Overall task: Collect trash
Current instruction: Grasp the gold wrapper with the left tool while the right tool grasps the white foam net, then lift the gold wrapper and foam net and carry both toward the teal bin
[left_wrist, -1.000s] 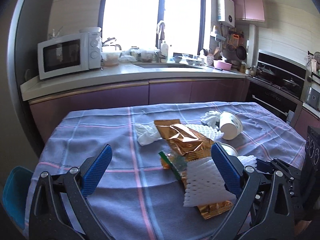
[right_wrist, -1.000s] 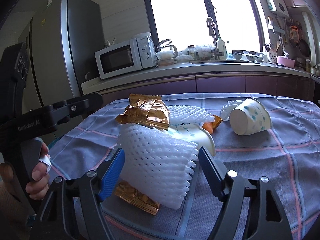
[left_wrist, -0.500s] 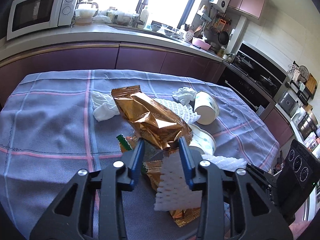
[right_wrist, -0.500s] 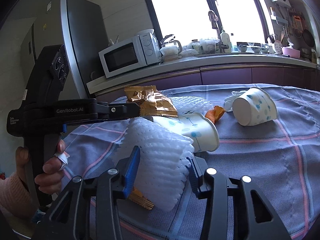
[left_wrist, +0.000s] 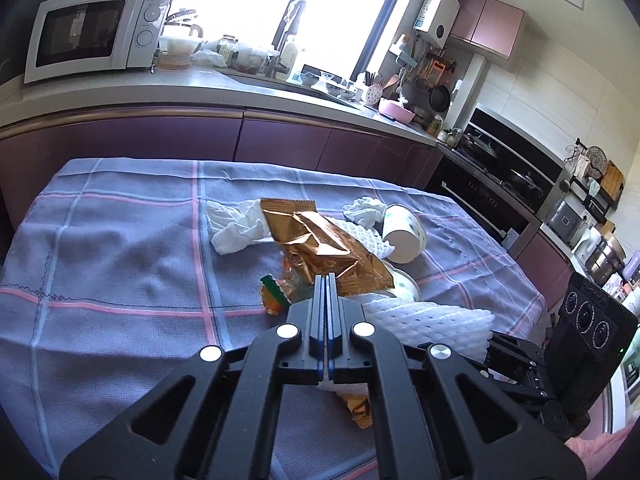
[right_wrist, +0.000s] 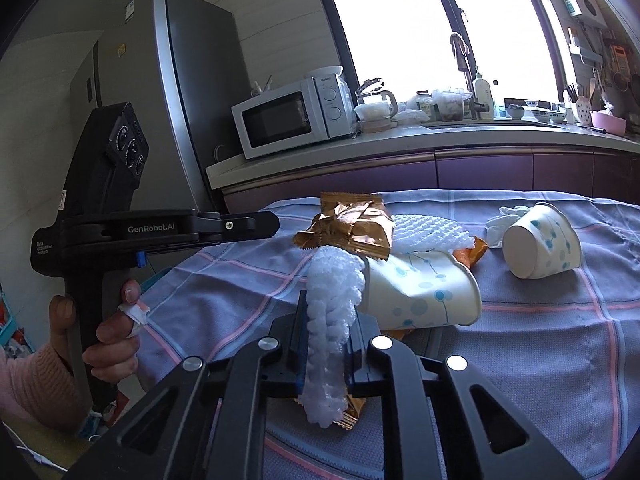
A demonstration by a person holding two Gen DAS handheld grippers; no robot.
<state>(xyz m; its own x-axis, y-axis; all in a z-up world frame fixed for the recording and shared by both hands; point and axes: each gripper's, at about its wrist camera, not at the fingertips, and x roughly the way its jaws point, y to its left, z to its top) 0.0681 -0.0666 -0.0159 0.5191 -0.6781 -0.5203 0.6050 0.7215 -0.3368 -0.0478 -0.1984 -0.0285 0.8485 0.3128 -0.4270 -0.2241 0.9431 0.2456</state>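
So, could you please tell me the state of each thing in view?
Left gripper: shut.
Right gripper: jaws closing, foam net squeezed between them.
Gold wrapper: crumpled.
Near paper cup: lying on its side.
Far paper cup: lying on its side.
Tissue: crumpled.

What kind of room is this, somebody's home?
Most likely a home kitchen: a microwave on the counter, a sink tap under the window, a built-in oven, and a fridge beside the cloth-covered table.
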